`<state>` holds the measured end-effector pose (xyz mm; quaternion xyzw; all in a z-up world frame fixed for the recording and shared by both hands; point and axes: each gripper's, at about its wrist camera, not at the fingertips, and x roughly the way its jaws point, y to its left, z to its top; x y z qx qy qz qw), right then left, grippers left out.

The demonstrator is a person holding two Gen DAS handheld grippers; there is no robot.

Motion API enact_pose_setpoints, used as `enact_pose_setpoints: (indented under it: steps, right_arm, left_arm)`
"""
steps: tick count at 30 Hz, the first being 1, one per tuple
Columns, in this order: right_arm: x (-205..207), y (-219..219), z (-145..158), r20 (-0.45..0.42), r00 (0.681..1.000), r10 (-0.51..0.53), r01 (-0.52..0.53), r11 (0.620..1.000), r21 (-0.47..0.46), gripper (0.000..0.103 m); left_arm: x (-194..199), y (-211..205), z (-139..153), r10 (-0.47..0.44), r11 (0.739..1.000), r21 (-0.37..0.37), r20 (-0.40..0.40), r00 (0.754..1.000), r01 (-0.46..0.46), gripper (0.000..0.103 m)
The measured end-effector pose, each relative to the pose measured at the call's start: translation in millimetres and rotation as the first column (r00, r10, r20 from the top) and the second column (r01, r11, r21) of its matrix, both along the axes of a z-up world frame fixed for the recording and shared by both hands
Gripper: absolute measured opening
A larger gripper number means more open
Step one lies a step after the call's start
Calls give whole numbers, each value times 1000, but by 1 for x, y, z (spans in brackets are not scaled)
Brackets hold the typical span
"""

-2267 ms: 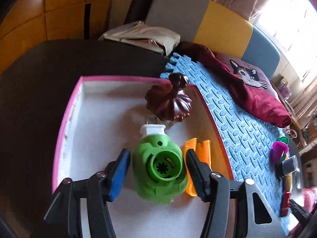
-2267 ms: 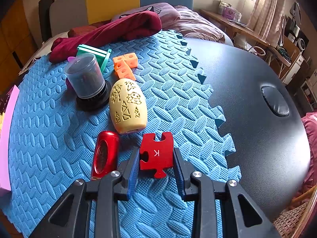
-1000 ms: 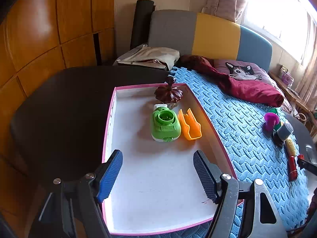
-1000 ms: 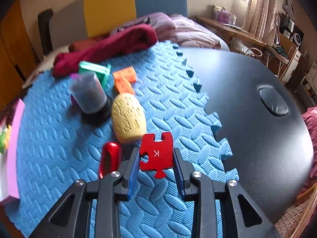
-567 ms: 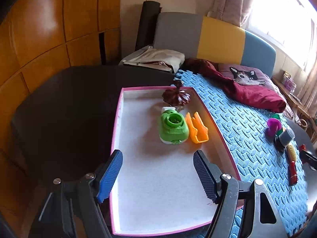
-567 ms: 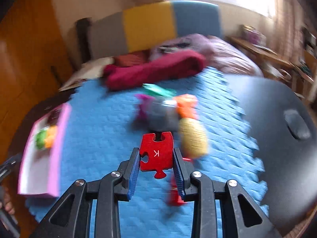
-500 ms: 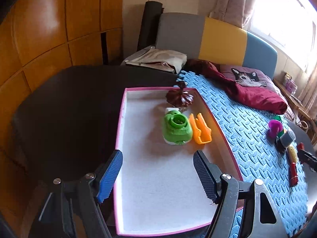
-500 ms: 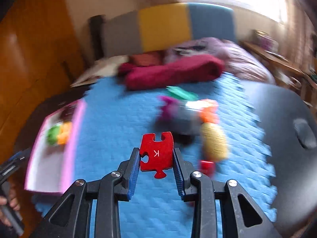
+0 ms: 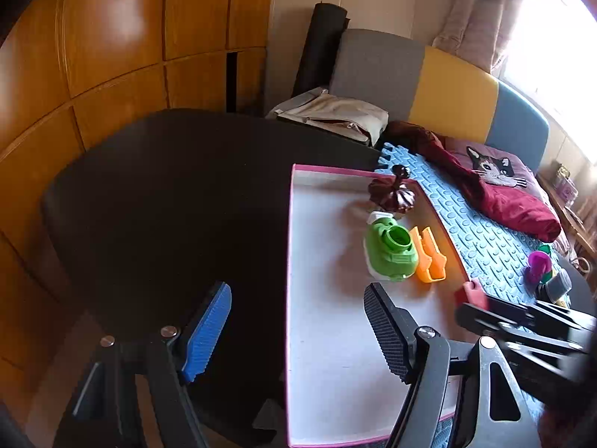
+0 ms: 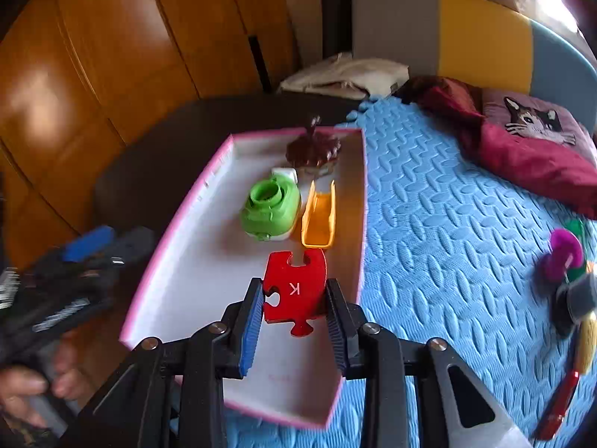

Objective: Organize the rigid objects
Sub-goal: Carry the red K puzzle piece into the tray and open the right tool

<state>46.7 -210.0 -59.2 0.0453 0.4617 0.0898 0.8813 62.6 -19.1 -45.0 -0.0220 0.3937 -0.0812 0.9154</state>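
Observation:
My right gripper (image 10: 294, 315) is shut on a red puzzle piece (image 10: 294, 287) marked K and holds it above the near part of the pink-rimmed white tray (image 10: 179, 220). The tray (image 9: 291, 261) holds a green round toy (image 10: 270, 211), an orange channel piece (image 10: 319, 214) and a dark brown ornament (image 10: 313, 151). My left gripper (image 9: 298, 324) is open and empty, over the tray's left rim and the dark table. In the left wrist view the right gripper (image 9: 481, 308) comes in from the right with the red piece (image 9: 472, 293).
A blue foam mat (image 10: 447, 205) lies right of the tray with several toys at its right edge: a purple piece (image 10: 563, 254), a grey cylinder (image 10: 582, 295), a red item (image 10: 559, 407). A dark red cloth (image 10: 522, 156) and cat cushion (image 10: 533, 119) lie behind. The dark table (image 9: 168, 205) spreads left.
My right gripper has carried the red puzzle piece left from the mat to above the tray. My left gripper has pulled back and shifted left off the tray, still open.

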Motion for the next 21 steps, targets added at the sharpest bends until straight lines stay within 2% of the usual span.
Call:
enact_pose_setpoints:
  steps: [5,8,13,21]
  right_arm:
    - [19,5,-24,-40,999,-4,0,997,-83,32]
    - [18,1,-24,-32,999,-5,3,997,-71,32]
    - [2,-8,-7,21,1000,-12,12,1000,-19,43]
    - [-28,-30,16,104,991,-88,90,996,-11,44]
  left_arm:
    - [1,3,-3,0,1000,-7,-12,1000,0,74]
    - [1,3,-2,-4,1000,-4,-5,1000,4,75]
    - [0,-1,-1,-10,1000,-2,-4,1000,10,75]
    - [-7,-10,7,-39,999,17,30,999,39,75]
